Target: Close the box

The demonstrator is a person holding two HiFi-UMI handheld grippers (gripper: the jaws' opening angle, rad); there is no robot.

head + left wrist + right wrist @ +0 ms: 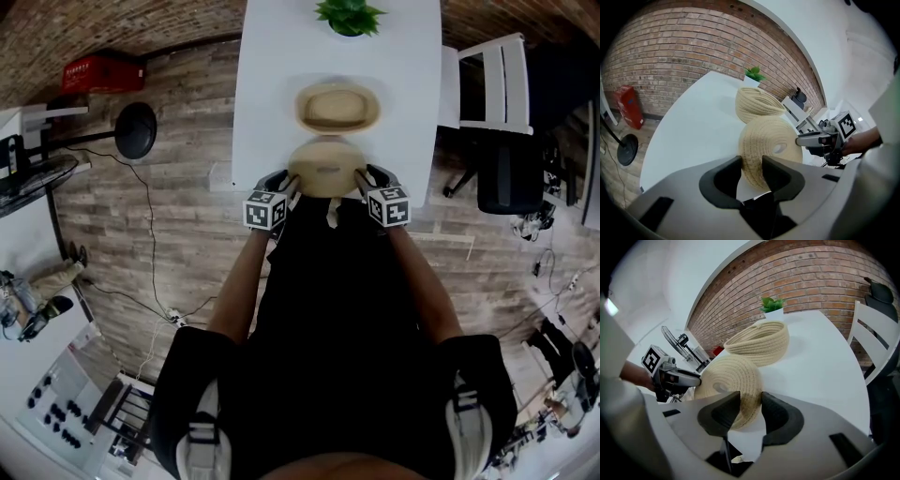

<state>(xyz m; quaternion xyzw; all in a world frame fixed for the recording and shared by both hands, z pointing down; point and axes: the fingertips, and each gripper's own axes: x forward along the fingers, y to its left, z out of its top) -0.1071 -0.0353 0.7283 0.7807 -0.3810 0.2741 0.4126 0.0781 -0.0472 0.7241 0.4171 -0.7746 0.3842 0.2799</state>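
Note:
A round woven rope lid [326, 167] is at the near edge of the white table [272, 94], tilted up on edge. My left gripper [289, 183] clamps its left rim and my right gripper [364, 180] clamps its right rim. In the left gripper view the lid's rim [754, 154] sits pinched between my jaws [751, 166], with the right gripper [806, 139] across it. The right gripper view shows the same rim [740, 385] pressed between its jaws [750, 404], and the left gripper [691, 379] opposite. The open woven box [337, 109] stands just beyond the lid, empty inside.
A potted green plant [349, 16] stands at the table's far end. A white chair [492, 80] and a black office chair [511, 173] are to the right. On the floor to the left are a black round base [136, 129] and a red box [103, 72].

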